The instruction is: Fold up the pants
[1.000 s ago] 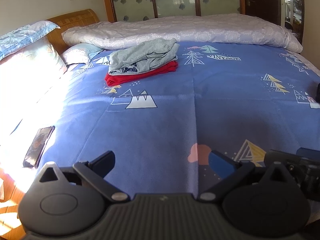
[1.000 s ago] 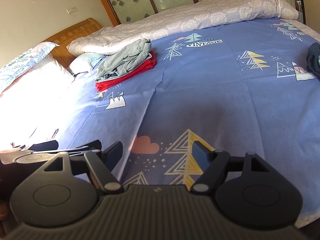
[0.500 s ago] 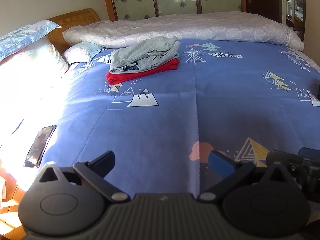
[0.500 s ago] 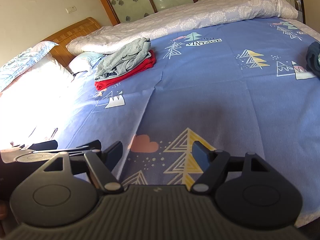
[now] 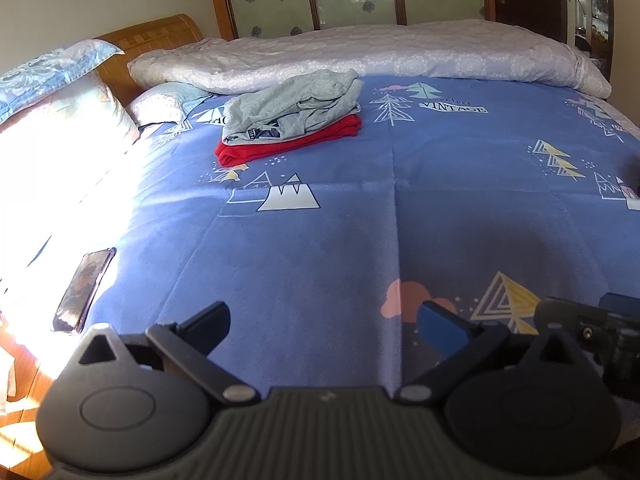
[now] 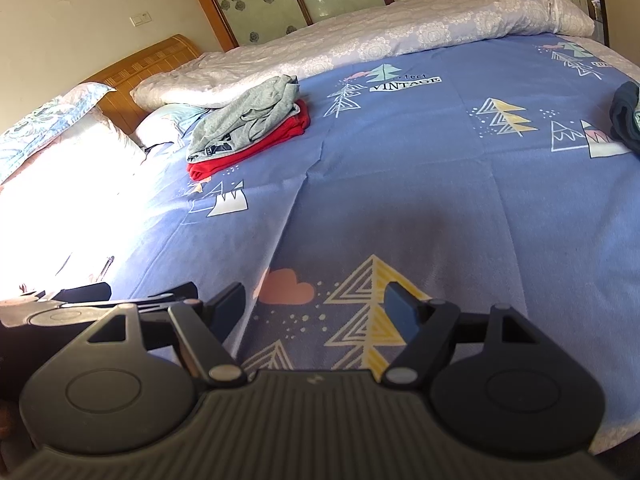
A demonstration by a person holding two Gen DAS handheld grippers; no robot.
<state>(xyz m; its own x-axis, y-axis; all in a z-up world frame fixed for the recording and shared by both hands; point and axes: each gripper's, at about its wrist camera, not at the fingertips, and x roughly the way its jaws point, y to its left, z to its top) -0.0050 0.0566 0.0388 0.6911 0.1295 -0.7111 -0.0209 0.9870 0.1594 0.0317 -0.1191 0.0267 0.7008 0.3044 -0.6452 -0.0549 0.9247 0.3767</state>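
A folded grey garment (image 5: 292, 106) lies on a folded red one (image 5: 288, 145) at the far left of the blue printed bedsheet (image 5: 360, 232); the stack also shows in the right wrist view (image 6: 248, 120). A dark crumpled garment (image 6: 626, 116) lies at the bed's right edge. My left gripper (image 5: 326, 322) is open and empty, low over the near edge of the bed. My right gripper (image 6: 320, 308) is open and empty beside it, to its right. The right gripper's body (image 5: 592, 332) shows at the right of the left wrist view.
A rolled white quilt (image 5: 380, 56) runs along the far side of the bed. Pillows (image 5: 60, 92) and a wooden headboard (image 5: 152, 36) are at the left. A phone (image 5: 82, 290) lies in bright sunlight near the bed's left edge.
Both views have shifted only slightly; the clothes stack sits a little lower in the left wrist view. Both grippers stay open and empty.
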